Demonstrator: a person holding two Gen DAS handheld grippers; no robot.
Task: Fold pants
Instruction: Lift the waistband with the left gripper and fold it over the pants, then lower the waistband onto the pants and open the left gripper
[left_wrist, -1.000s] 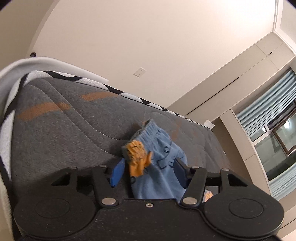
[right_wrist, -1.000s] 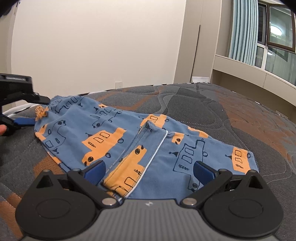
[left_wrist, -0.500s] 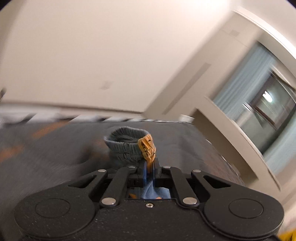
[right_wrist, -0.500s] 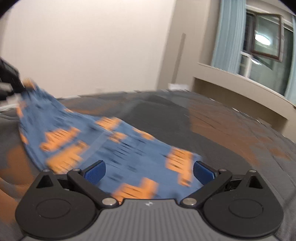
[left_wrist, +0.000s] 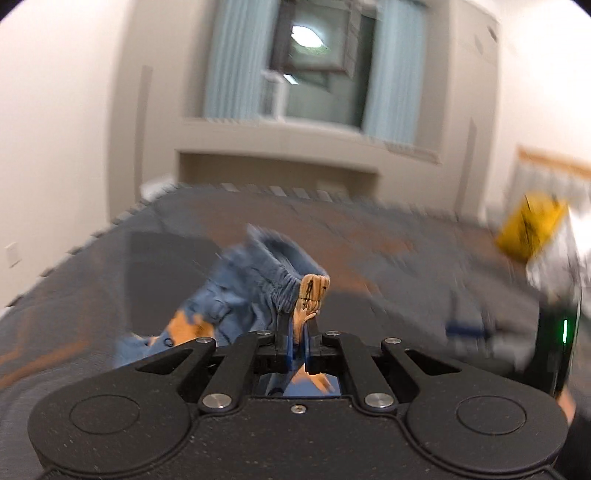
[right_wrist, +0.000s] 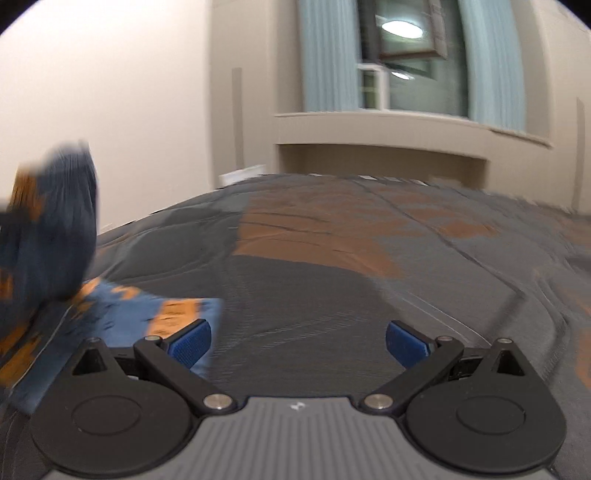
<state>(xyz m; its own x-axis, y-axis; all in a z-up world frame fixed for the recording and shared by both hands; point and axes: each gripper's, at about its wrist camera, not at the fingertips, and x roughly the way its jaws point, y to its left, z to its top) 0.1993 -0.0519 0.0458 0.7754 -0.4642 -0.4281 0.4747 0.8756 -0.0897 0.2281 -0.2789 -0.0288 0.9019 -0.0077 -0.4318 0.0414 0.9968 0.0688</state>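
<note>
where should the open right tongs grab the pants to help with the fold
Probably the flat hem edge of the pants, just ahead of the left pad of the right tongs. It lies flat on the mattress, so come in low from the front. The left tongs already pinch the bunched waistband.

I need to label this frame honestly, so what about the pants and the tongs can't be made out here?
- Left wrist view: the pants print is smeared by motion blur; the tongs' body hides the cloth below the left tongs.
- Left wrist view: the right edge cuts off the blurred right tongs.
- Right wrist view: the left edge cuts off the lifted pants; whatever grips them is out of frame.
- Right wrist view: the right tongs hide the pants' near hem.
</note>
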